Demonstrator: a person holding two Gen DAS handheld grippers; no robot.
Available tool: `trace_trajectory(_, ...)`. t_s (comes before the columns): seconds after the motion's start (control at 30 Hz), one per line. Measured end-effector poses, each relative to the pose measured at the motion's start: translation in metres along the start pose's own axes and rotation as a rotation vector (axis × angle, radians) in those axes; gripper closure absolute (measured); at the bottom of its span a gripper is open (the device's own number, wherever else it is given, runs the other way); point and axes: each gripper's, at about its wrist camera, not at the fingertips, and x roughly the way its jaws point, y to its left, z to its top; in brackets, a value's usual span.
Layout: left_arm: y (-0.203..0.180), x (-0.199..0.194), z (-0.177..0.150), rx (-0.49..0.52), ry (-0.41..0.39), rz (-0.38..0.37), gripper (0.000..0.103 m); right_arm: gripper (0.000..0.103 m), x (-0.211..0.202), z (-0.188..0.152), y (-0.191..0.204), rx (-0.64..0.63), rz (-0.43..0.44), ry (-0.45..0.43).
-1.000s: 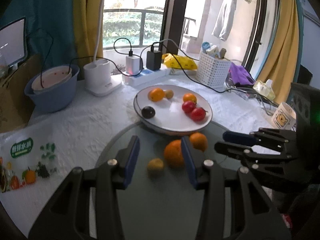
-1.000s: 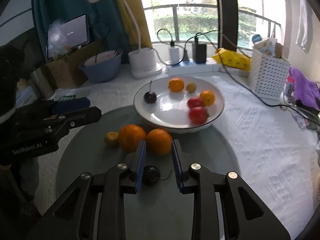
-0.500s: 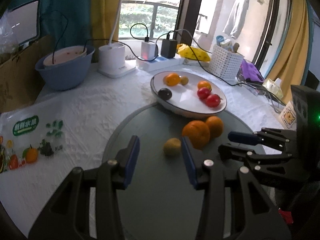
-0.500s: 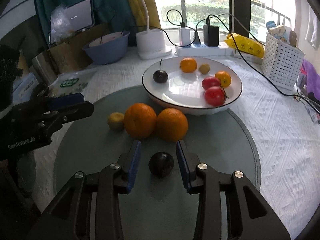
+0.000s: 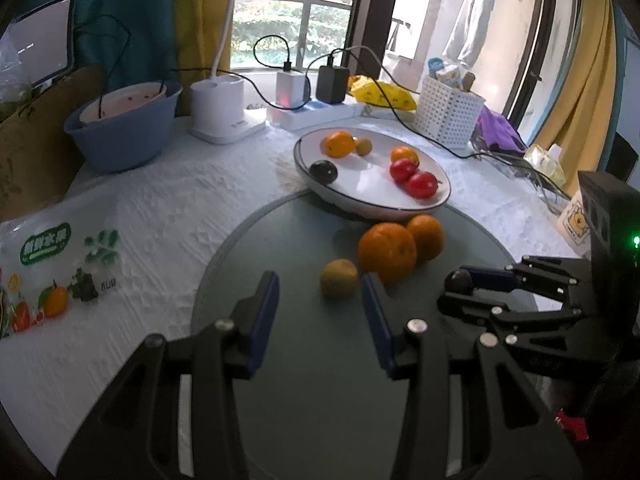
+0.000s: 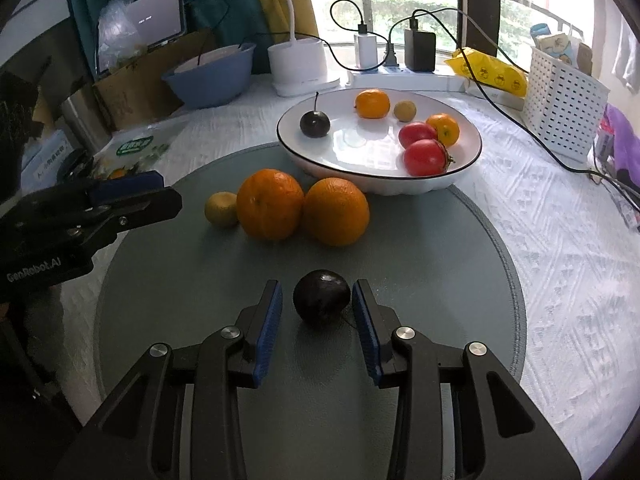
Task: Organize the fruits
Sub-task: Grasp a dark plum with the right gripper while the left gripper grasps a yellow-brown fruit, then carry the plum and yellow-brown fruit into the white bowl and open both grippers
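Note:
A dark plum lies on the round grey mat between the blue pads of my right gripper. The jaws are open, with a gap showing at the left pad. Beyond it sit two big oranges and a small yellow-green fruit. My left gripper stands open and empty just short of that small fruit. The white plate behind holds another dark plum, two small oranges, two red fruits and a small yellowish one.
Around the mat the table wears a white cloth. A blue basin, a white lamp base, a power strip with chargers and a white basket line the back. A printed plastic bag lies left, and cables trail to the right.
Both grippers have sunk closer to the mat. The right jaws have widened around the dark plum. The small yellow-green fruit now sits nearer the left gripper's right fingertip.

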Motion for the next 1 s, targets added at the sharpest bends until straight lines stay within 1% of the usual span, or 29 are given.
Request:
trace_trajectory(0.13, -0.002, 0.004, -0.001, 0.007, 0.012, 0.0, 0.058, 0.065, 0.001, 0.0, 0.001, -0.019, -0.001, -0.007)
trace_trajectory(0.17, -0.003, 0.005, -0.001, 0.009, 0.015, 0.0, 0.058, 0.071, 0.001, 0.0, 0.001, -0.022, -0.003, -0.008)
trace_trajectory(0.2, -0.004, 0.007, 0.0, 0.011, 0.017, -0.001, 0.058, 0.073, 0.001, 0.0, 0.0, -0.025, -0.008, -0.009)
trace_trajectory(0.4, -0.008, 0.022, 0.0, 0.033, 0.049, 0.009, 0.058, 0.073, -0.002, 0.002, -0.006, -0.018, -0.001, -0.027)
trace_trajectory(0.53, -0.012, 0.033, 0.001, 0.051, 0.074, 0.002, 0.058, 0.073, -0.004, 0.004, -0.012, -0.006, -0.005, -0.036)
trace_trajectory(0.73, -0.015, 0.043, 0.004, 0.076, 0.081, 0.014, 0.059, 0.073, -0.008, 0.006, -0.021, 0.011, -0.006, -0.049)
trace_trajectory(0.9, -0.015, 0.047, 0.004, 0.089, 0.092, 0.011, 0.075, 0.073, -0.01, 0.006, -0.028, 0.024, -0.008, -0.058)
trace_trajectory(1.0, -0.017, 0.047, 0.004, 0.093, 0.094, 0.0, 0.075, 0.073, -0.012, 0.006, -0.029, 0.026, -0.008, -0.064)
